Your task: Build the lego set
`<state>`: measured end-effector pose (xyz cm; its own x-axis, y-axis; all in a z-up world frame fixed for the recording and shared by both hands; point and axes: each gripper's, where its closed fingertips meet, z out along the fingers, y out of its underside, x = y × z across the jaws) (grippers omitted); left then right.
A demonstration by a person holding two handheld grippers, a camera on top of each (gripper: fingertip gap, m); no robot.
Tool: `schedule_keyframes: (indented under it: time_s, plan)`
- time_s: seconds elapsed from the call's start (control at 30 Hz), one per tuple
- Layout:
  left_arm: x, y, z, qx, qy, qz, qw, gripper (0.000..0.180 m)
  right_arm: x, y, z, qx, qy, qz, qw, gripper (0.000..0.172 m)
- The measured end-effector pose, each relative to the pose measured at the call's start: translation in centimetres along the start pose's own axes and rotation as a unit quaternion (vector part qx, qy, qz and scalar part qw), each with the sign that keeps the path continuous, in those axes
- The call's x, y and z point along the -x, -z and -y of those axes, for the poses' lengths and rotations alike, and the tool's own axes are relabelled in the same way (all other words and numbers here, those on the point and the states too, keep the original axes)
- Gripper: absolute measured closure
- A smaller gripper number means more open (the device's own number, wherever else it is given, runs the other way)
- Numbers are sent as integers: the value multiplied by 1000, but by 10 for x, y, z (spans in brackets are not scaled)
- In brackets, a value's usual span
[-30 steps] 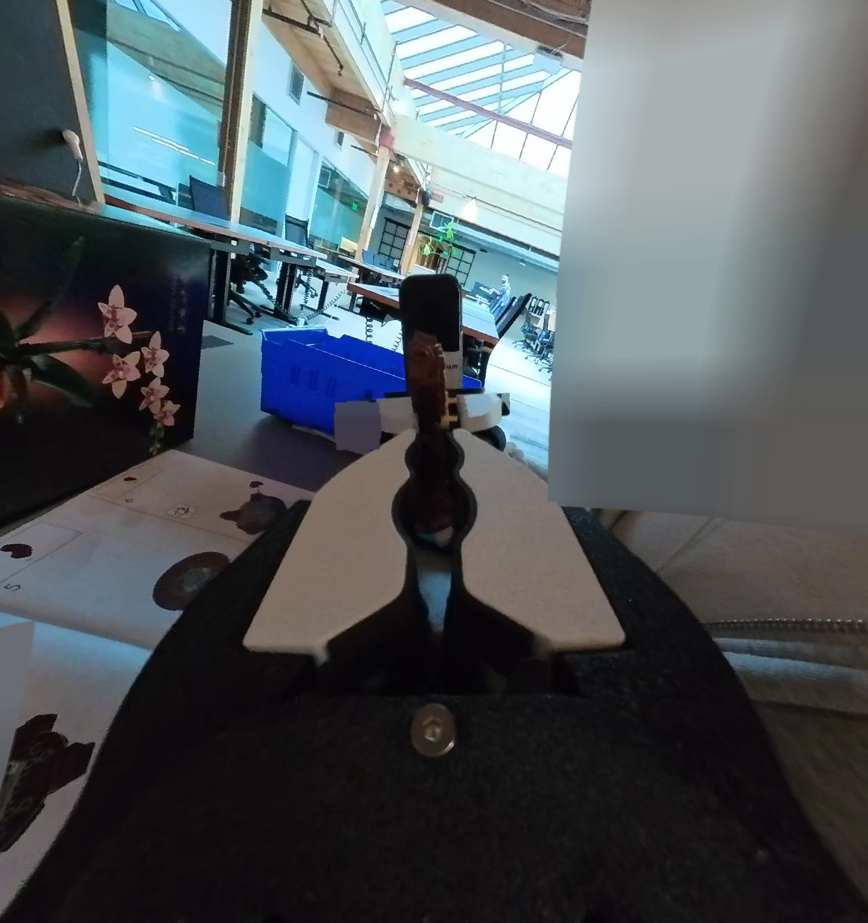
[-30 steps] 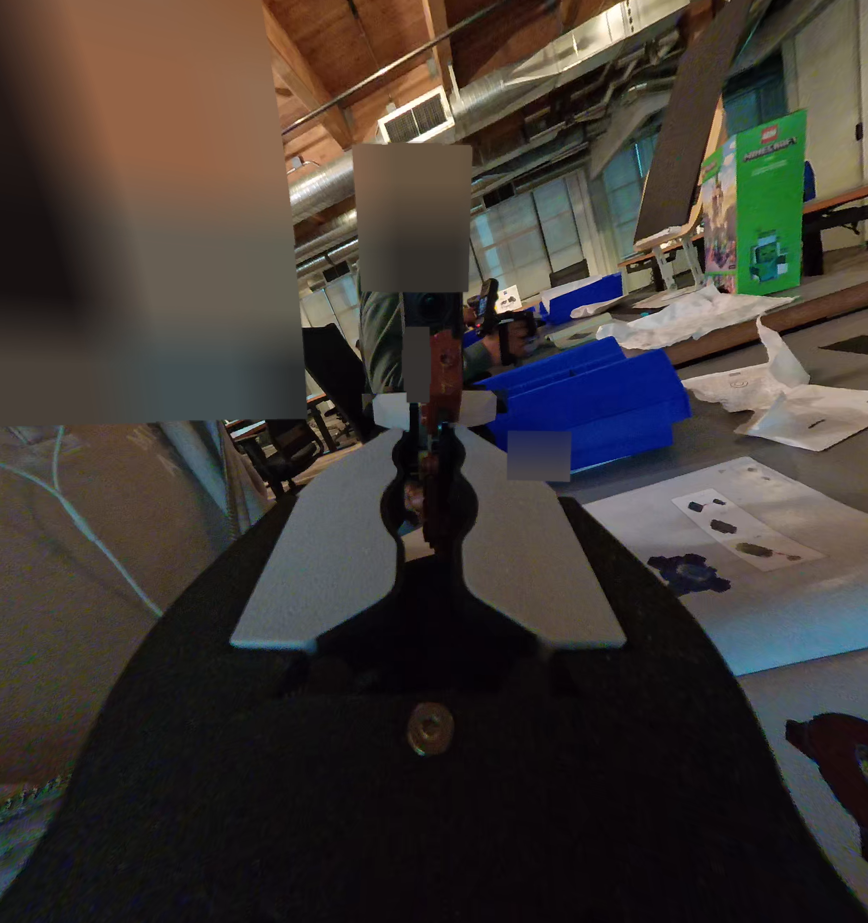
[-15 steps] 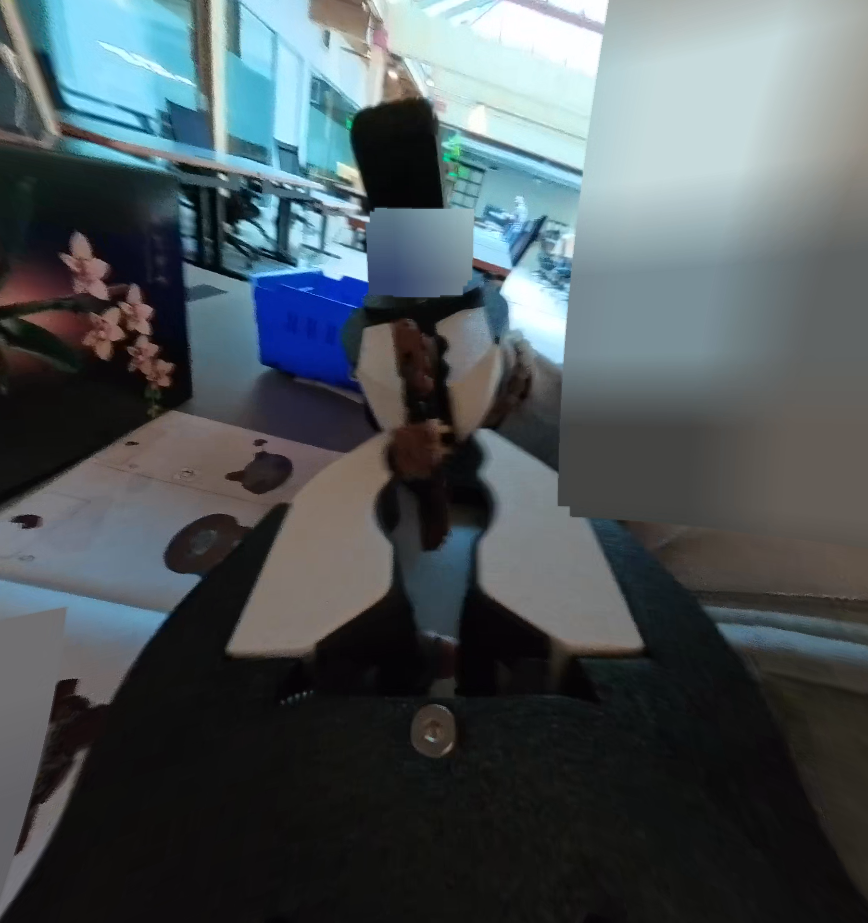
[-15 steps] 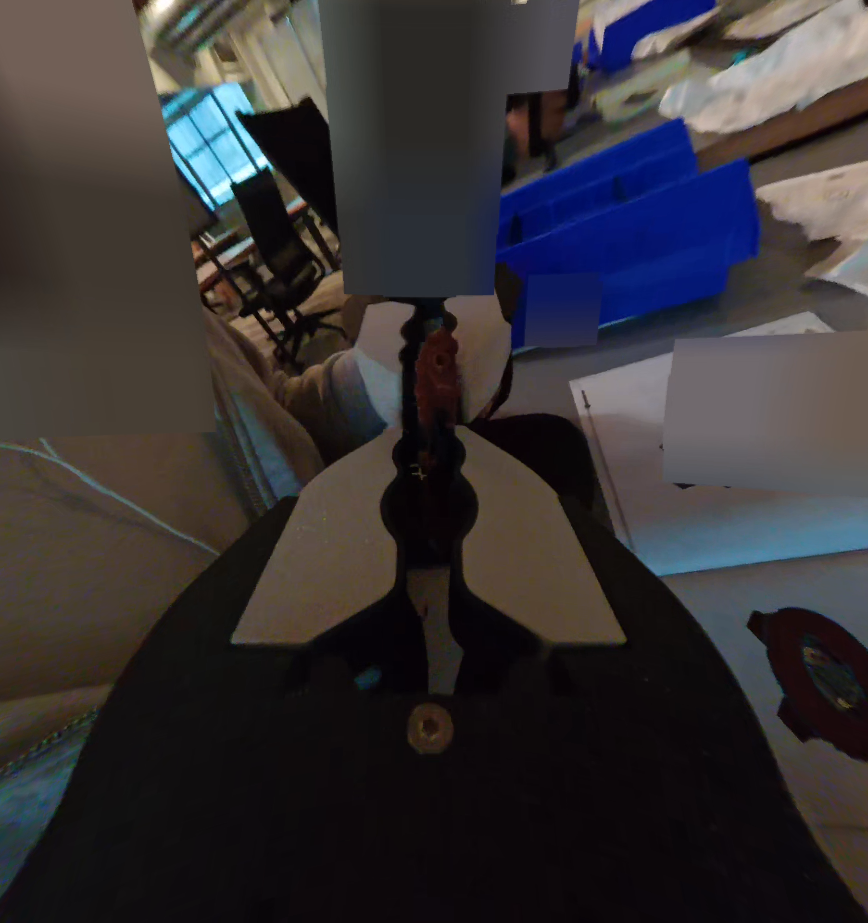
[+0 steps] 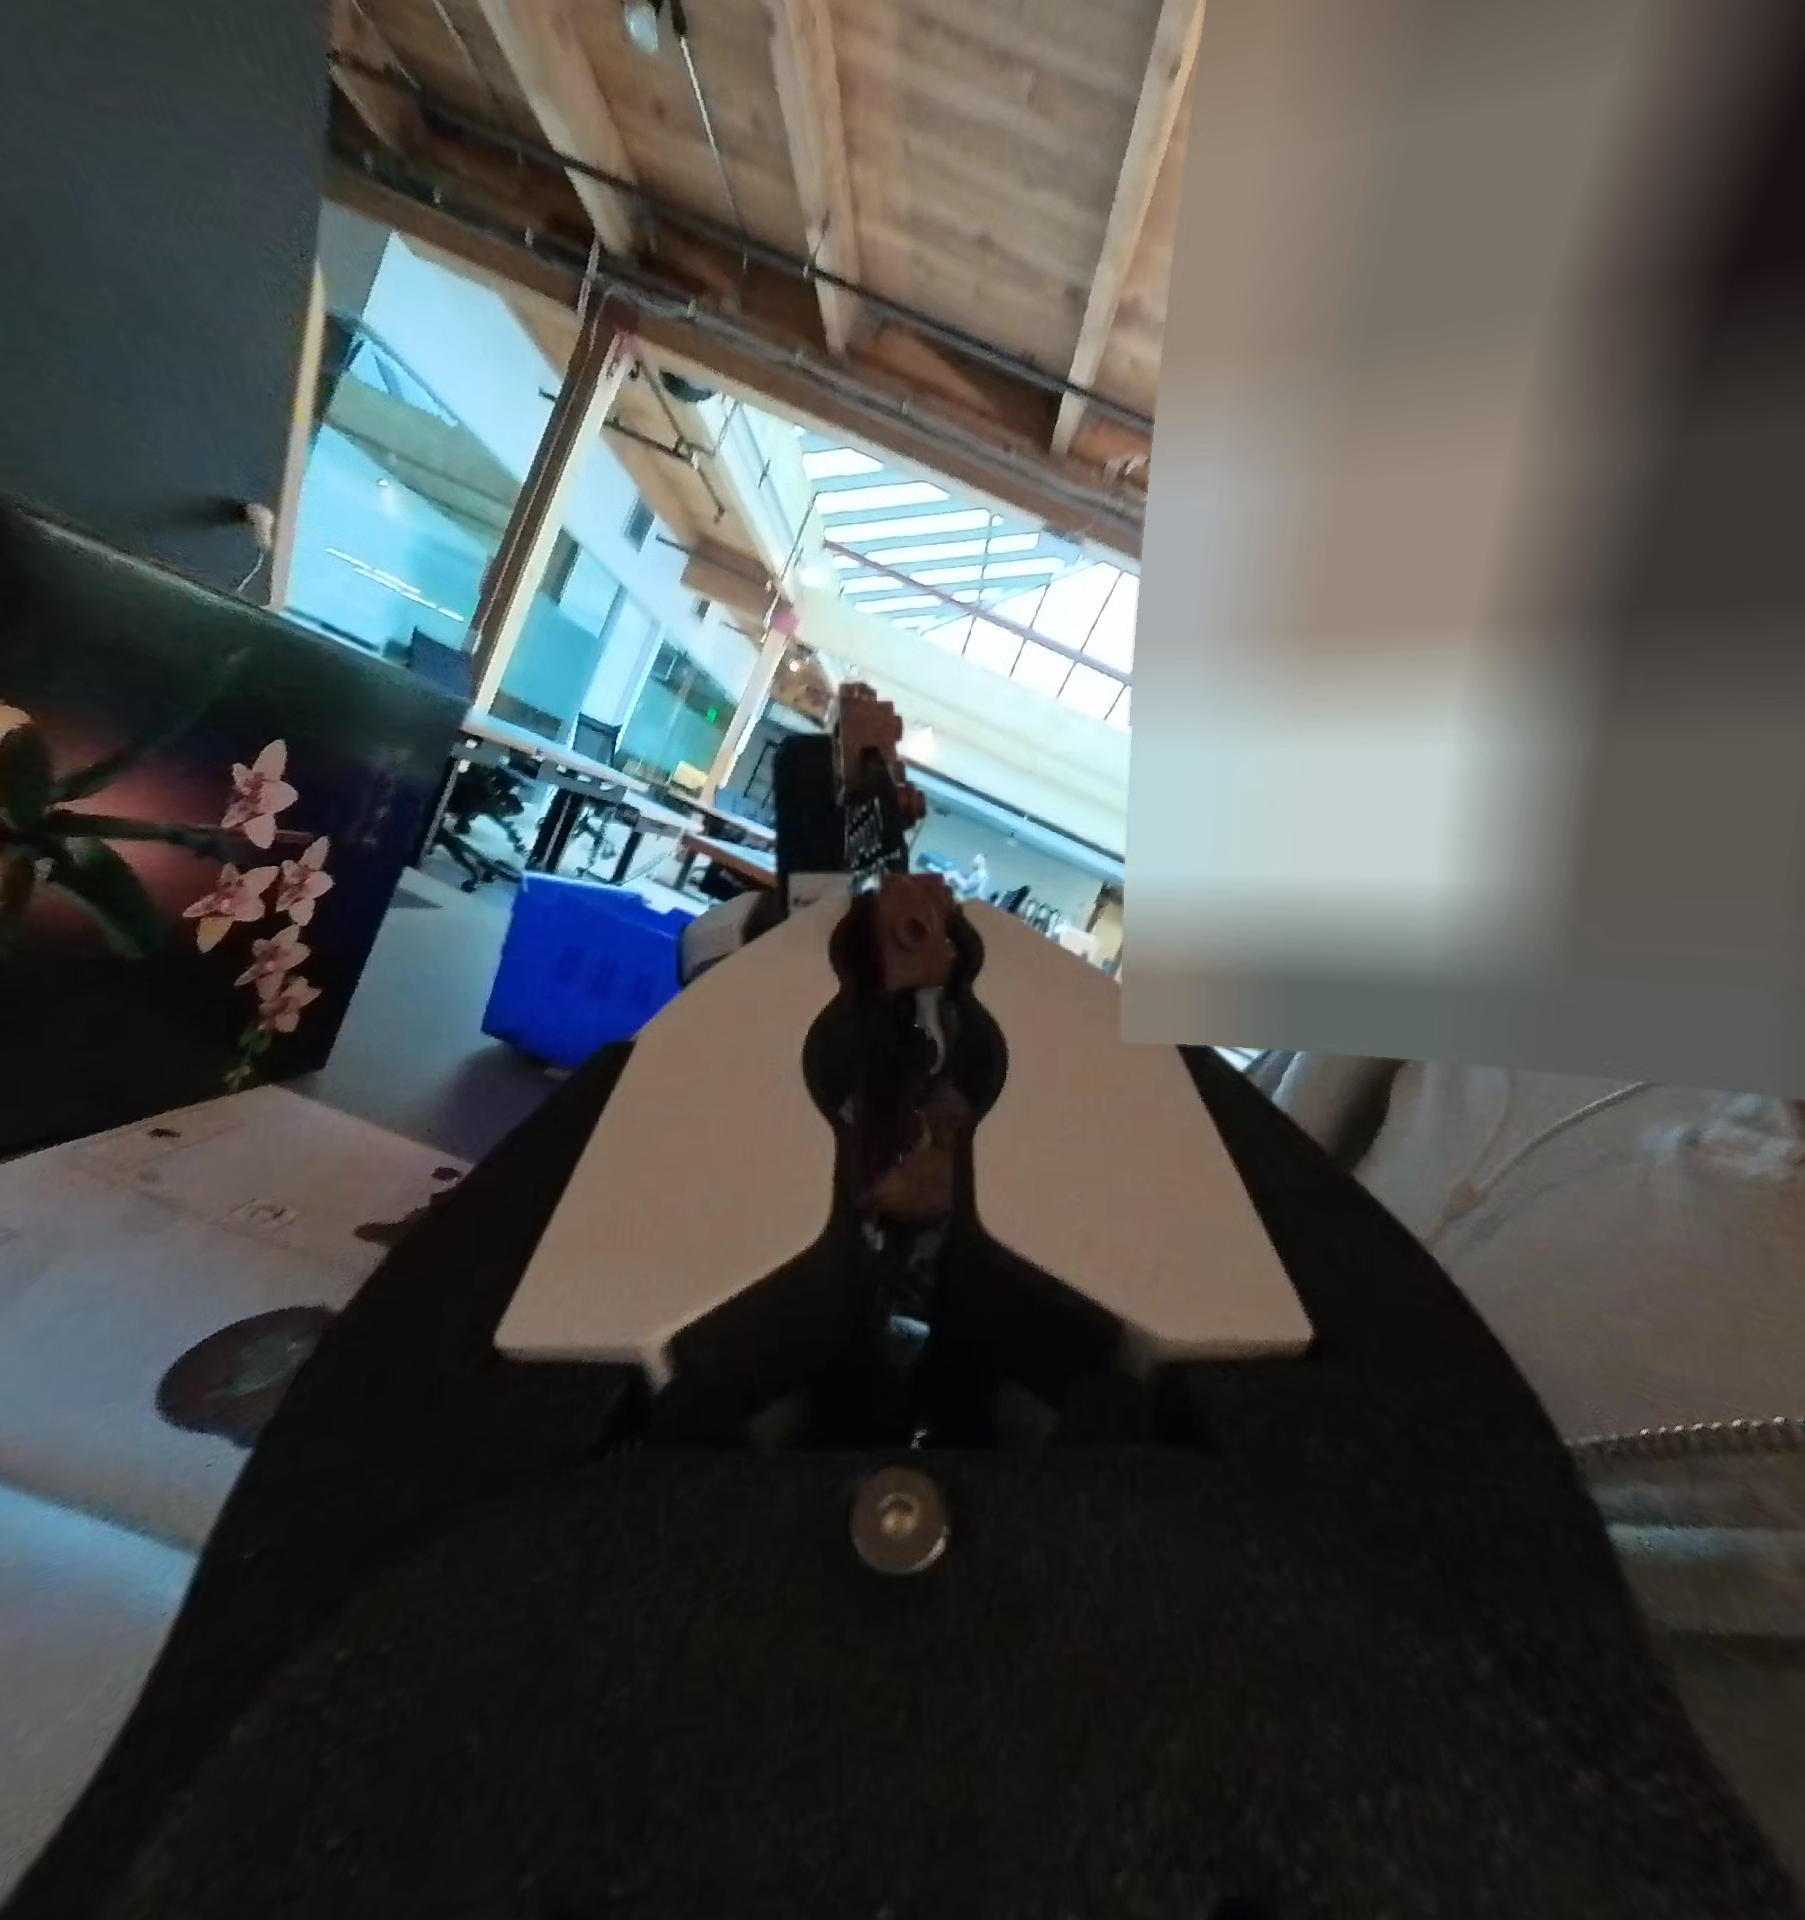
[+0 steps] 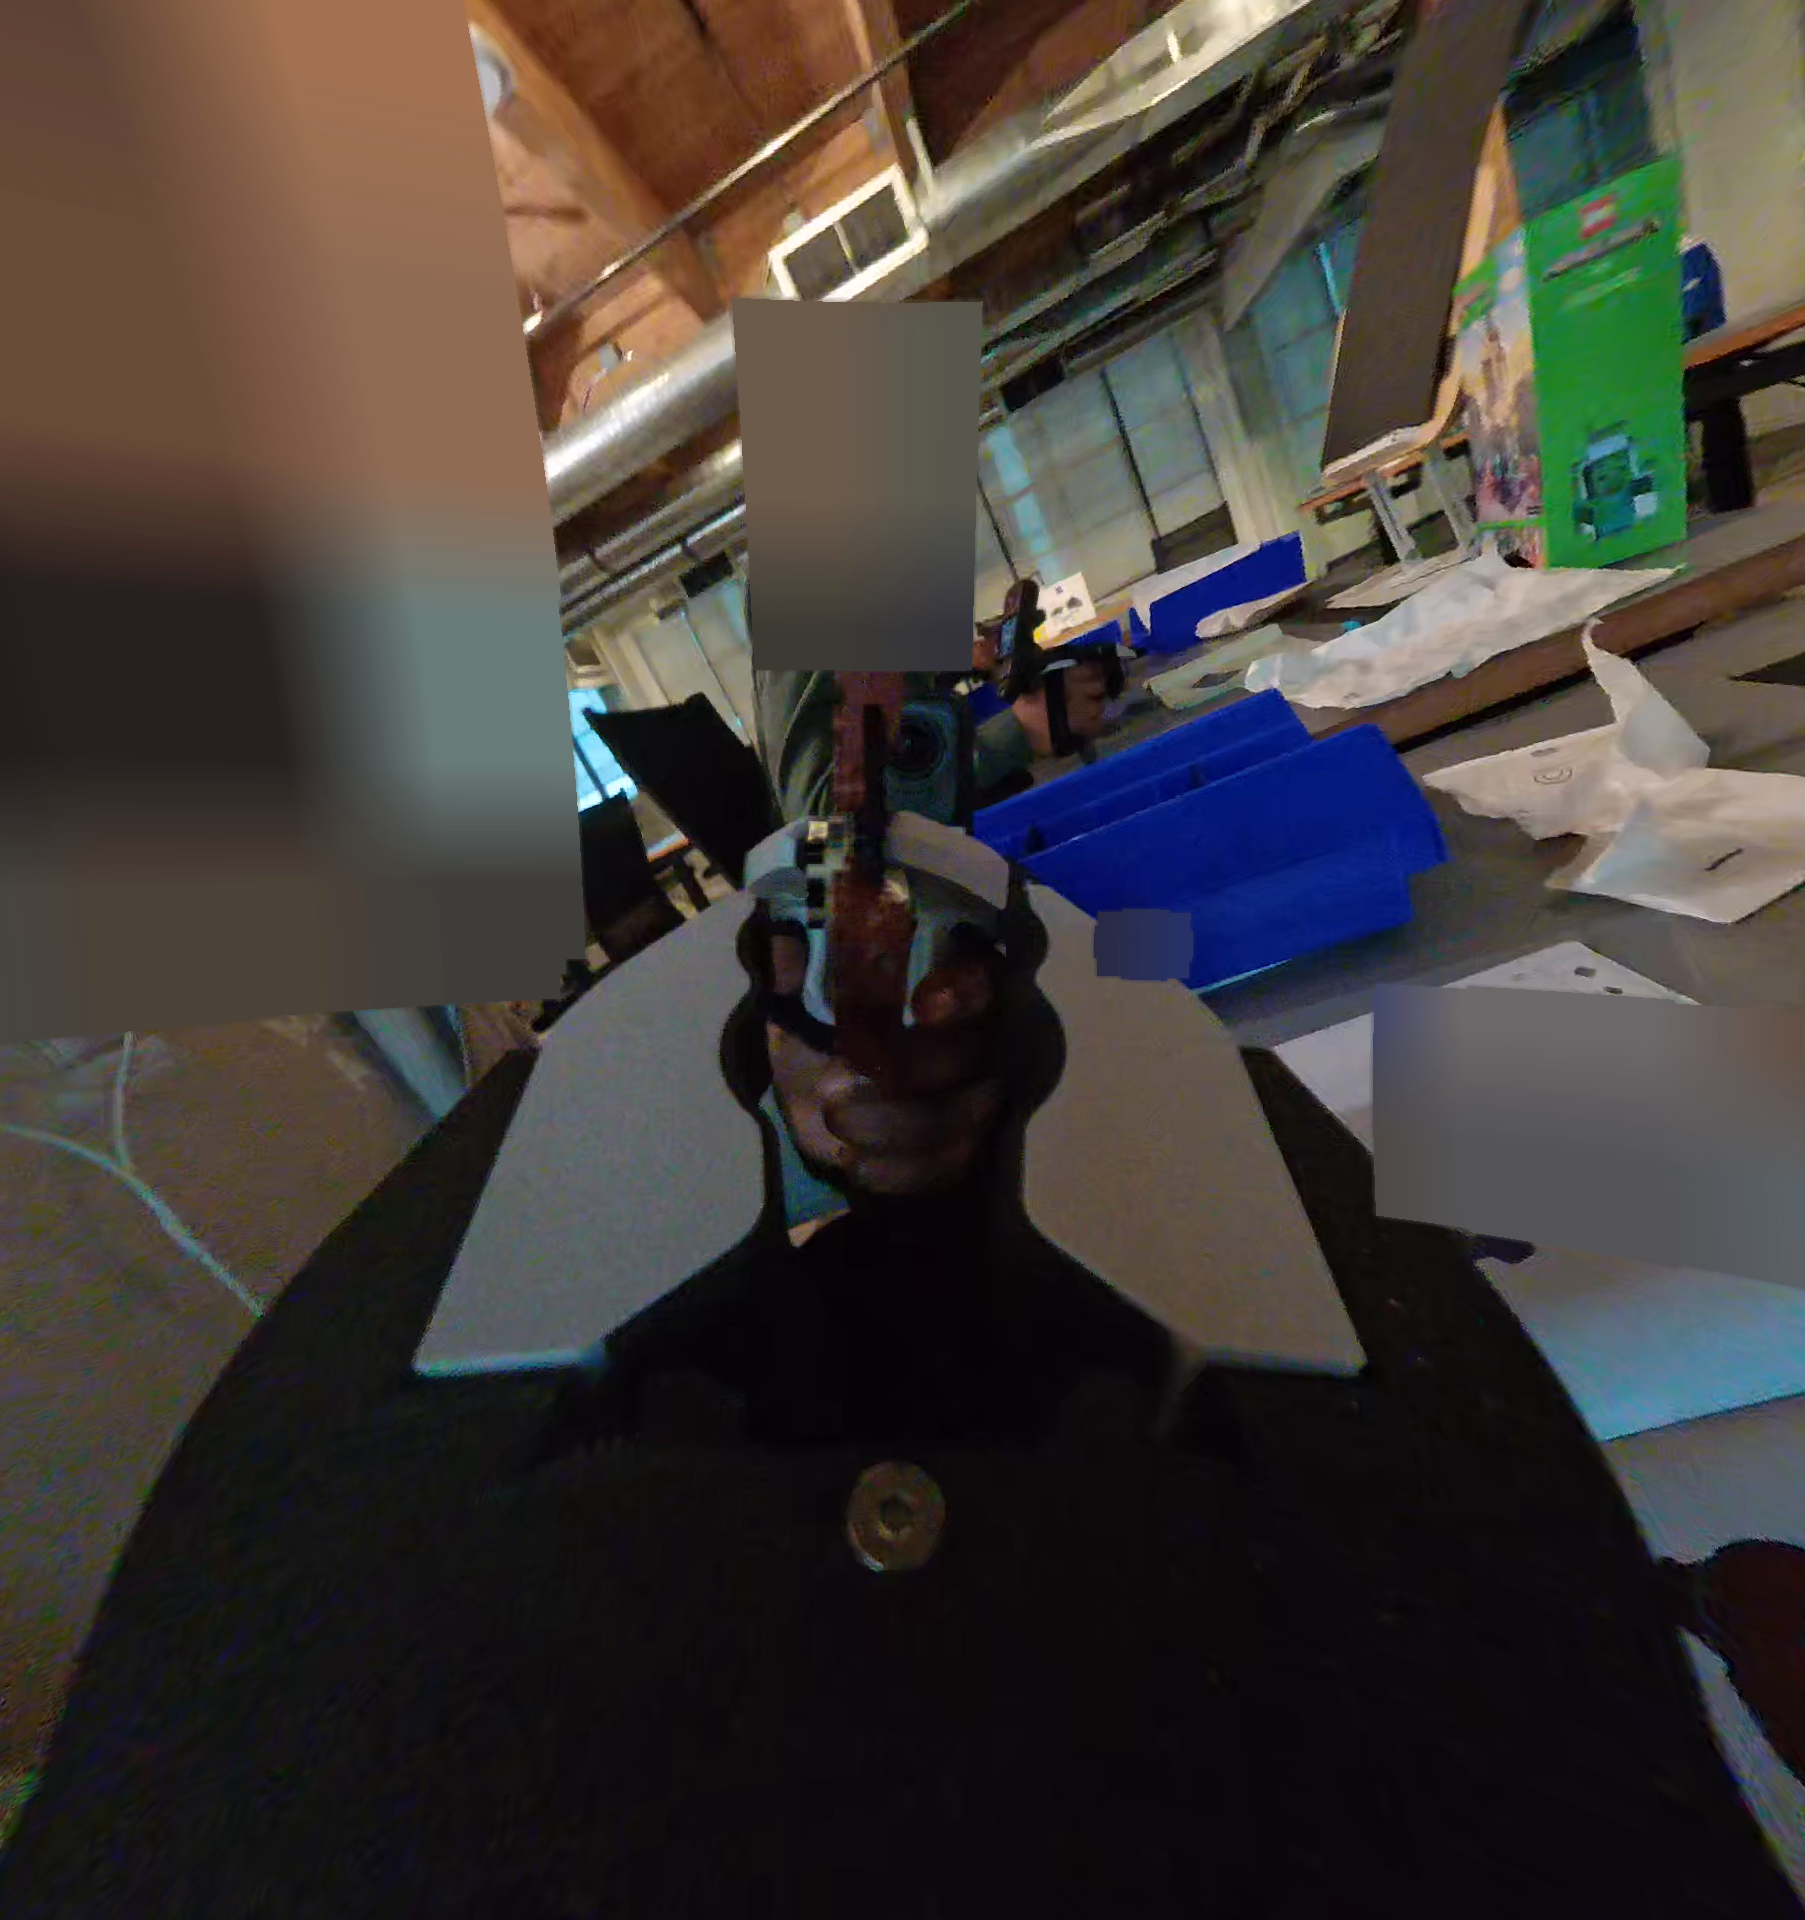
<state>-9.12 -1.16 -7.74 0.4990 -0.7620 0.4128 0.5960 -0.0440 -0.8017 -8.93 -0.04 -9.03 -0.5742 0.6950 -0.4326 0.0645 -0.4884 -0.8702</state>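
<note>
Since the earlier frames the right gripper (image 6: 882,935) has spread its fingers away from the brown brick assembly (image 6: 867,935), while the left gripper (image 5: 903,935) has tilted upward and now shows more wooden ceiling. The assembly stands upright between the two grippers: the left fingers are pressed against its sides and grip it, and the right jaws stand open around it without pressing. One dark flower box (image 5: 150,883) and one blue bin (image 5: 586,966) appear in the left view, whereas only the right view shows two blue bins (image 6: 1241,831), one green box (image 6: 1604,364) and crumpled white paper bags (image 6: 1656,810).
</note>
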Motion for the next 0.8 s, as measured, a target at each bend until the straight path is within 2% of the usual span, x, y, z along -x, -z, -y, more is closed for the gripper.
schedule_keyframes:
  time_s: [0.1,0.2,0.3,0.37,0.43,0.57,0.67,0.73,0.8]
  plan:
    - [2,0,3,-18,16,3,1000,167,-2,0,4,-26,-20,3,999,127]
    - [7,1,5,-40,40,8,998,167,-3,-7,-6,-2,-36,3,999,129]
    - [11,0,0,-39,46,18,998,167,-3,-9,-4,-19,-56,14,998,141]
    - [12,-2,-4,-33,45,23,998,167,-4,-8,-1,-31,-52,14,998,157]
    - [13,-2,-5,-32,42,29,998,167,-3,-7,-2,-31,-46,10,998,157]
    - [7,-3,-7,-14,27,15,999,166,7,-7,0,-39,-29,31,998,160]
    - [0,-2,-9,9,2,1,1000,164,13,-8,-3,-8,15,30,999,161]
    - [-2,-2,-9,28,-29,6,999,153,17,-9,-7,19,38,29,999,160]
    - [-6,-2,-9,44,-59,6,997,152,20,-10,-8,28,42,34,998,160]
